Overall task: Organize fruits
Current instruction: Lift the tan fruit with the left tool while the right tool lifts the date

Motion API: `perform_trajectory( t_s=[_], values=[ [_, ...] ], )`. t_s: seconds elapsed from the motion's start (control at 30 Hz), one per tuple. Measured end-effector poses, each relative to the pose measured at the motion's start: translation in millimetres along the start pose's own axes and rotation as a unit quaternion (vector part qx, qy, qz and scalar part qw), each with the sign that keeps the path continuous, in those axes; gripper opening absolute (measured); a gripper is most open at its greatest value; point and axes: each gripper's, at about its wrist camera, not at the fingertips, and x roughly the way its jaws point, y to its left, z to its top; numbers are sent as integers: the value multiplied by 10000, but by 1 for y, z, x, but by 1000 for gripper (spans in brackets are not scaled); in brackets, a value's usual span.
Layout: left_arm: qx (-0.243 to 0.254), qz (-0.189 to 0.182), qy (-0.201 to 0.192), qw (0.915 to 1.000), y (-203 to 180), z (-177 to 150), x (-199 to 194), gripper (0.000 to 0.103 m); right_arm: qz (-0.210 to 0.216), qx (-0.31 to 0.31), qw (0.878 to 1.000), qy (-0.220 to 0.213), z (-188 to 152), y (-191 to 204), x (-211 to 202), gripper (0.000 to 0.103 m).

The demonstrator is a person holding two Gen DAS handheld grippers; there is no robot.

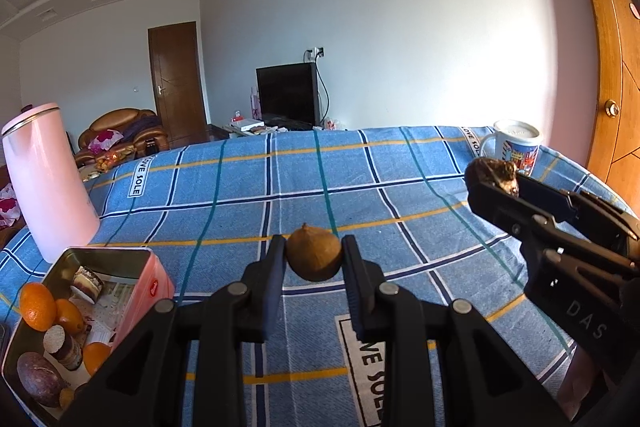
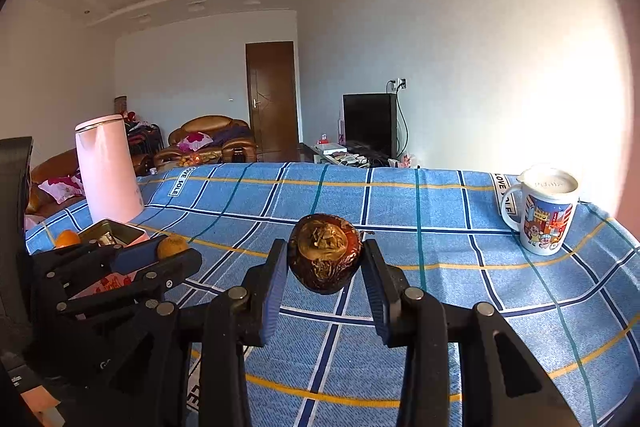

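Note:
My left gripper [image 1: 314, 259] is shut on a small round brown fruit [image 1: 314, 257] and holds it above the blue checked cloth. It also shows in the right wrist view [image 2: 172, 247]. My right gripper [image 2: 325, 259] is shut on a dark wrinkled fruit [image 2: 325, 257], held above the cloth; it also shows in the left wrist view [image 1: 494, 175]. A pink metal tin [image 1: 132, 291] at the lower left holds oranges [image 1: 37, 307], a purple passion fruit [image 1: 38, 379] and other pieces.
A tall pink kettle [image 1: 44, 179] stands behind the tin at the left. A printed mug [image 2: 546, 211] stands at the table's far right edge. The blue checked tablecloth [image 1: 320, 179] covers the table. A wooden door [image 1: 612, 75] is at the right.

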Motion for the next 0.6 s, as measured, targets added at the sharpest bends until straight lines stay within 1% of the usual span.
perform_trajectory(
  t_s=[0.37,0.6],
  values=[
    [-21,88,-290,9995,3,-2,-14,29,-8,-206,9995,-229,-1,8,-8,39],
    [-48,96,-372,9992,7,-5,-19,29,-4,-280,9991,-304,-2,11,-12,39]
  ],
)
